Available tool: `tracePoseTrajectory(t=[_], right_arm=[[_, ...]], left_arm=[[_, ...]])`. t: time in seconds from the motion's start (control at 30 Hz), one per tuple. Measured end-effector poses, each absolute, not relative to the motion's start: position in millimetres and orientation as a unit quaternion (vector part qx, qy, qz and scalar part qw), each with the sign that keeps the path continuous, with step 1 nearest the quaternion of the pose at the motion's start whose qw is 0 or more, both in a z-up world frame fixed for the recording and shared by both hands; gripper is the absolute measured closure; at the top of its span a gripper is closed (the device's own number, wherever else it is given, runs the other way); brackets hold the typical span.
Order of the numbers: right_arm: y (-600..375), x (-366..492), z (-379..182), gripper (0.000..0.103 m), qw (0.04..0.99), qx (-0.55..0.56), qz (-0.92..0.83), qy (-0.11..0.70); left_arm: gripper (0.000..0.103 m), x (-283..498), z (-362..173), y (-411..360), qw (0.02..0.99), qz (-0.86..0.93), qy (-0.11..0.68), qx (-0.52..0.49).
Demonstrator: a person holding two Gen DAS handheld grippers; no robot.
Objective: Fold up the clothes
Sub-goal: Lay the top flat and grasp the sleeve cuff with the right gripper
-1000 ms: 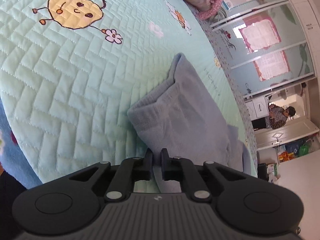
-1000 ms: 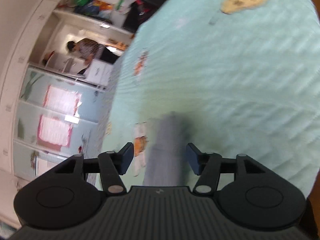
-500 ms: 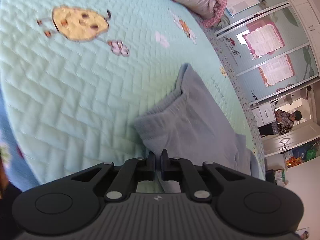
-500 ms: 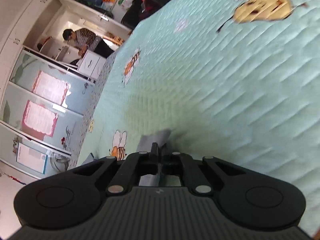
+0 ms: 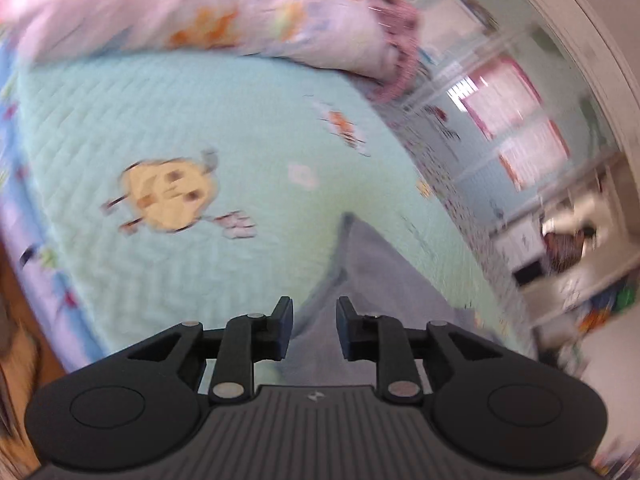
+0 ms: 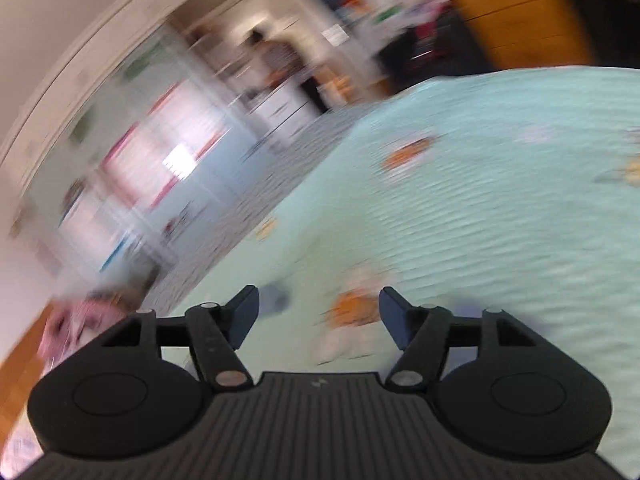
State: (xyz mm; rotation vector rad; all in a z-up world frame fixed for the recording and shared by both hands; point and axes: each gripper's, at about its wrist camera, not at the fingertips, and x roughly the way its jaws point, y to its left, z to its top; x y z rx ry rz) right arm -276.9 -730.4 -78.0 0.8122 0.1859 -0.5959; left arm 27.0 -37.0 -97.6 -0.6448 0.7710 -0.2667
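Note:
A grey-blue folded garment [image 5: 376,280] lies on the mint quilted bedspread [image 5: 120,120], running from my left gripper toward the bed's right edge. My left gripper [image 5: 314,316] is open, its jaws a short way apart just above the garment's near end. My right gripper [image 6: 318,312] is wide open and empty above the bedspread [image 6: 500,220]; a small grey-blue patch of cloth [image 6: 276,298] shows by its left fingertip. Both views are blurred by motion.
A pink-white pillow or duvet [image 5: 200,12] lies at the head of the bed. The bed's edge runs beside cabinets with pink panels [image 5: 516,120]. A person [image 6: 280,60] stands far off in a doorway. A wooden wardrobe [image 6: 520,20] stands beyond the bed.
Both grippers were shut on the garment half a second ago; both have opened and let go. Both views have swung upward and pulled back.

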Motion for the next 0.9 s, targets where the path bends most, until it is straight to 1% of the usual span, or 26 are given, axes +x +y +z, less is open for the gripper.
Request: tracePoseTrajectory(t=[0.13,0.2,0.23,0.27,0.3,0.33,0.43,0.53,0.67,0.9], right_arm=[[-731,-160,-91,0.035,0.898,0.304,-0.253,0.193],[-736,-107,-106,0.035,0.896,0.269,-0.257,0.243],[-739,-81,-113,0.035,0.893,0.251,-0.26,0.268],[-746,-58,-121,0.035,0.89,0.237,-0.264,0.286],[-753,-35,-128,0.035,0.887,0.222,-0.269,0.303],[-760,-18,-134,0.035,0.882,0.216,-0.272,0.318],[-778,4,-149,0.035,0.873,0.221,-0.285,0.329],[-785,18,-154,0.035,0.879,0.218,-0.274,0.322],[-776,32,-160,0.035,0.882,0.184,-0.273,0.336],[-776,41,-161,0.034,0.887,0.166,-0.279,0.327]], left_arm=[[0.06,30,-84,-131,0.899,-0.152,0.378,-0.16],[0.059,31,-92,-177,0.901,-0.18,0.383,-0.096],[0.057,31,-97,-198,0.898,-0.196,0.388,-0.073],[0.052,33,-103,-214,0.893,-0.21,0.395,-0.056],[0.05,36,-107,-230,0.886,-0.221,0.405,-0.043],[0.05,39,-111,-243,0.88,-0.229,0.414,-0.033],[0.049,56,-118,-269,0.877,-0.22,0.427,0.0],[0.048,66,-120,-281,0.885,-0.193,0.421,0.036],[0.046,80,-124,-290,0.891,-0.168,0.417,0.063],[0.046,92,-123,-303,0.887,-0.161,0.427,0.065]])
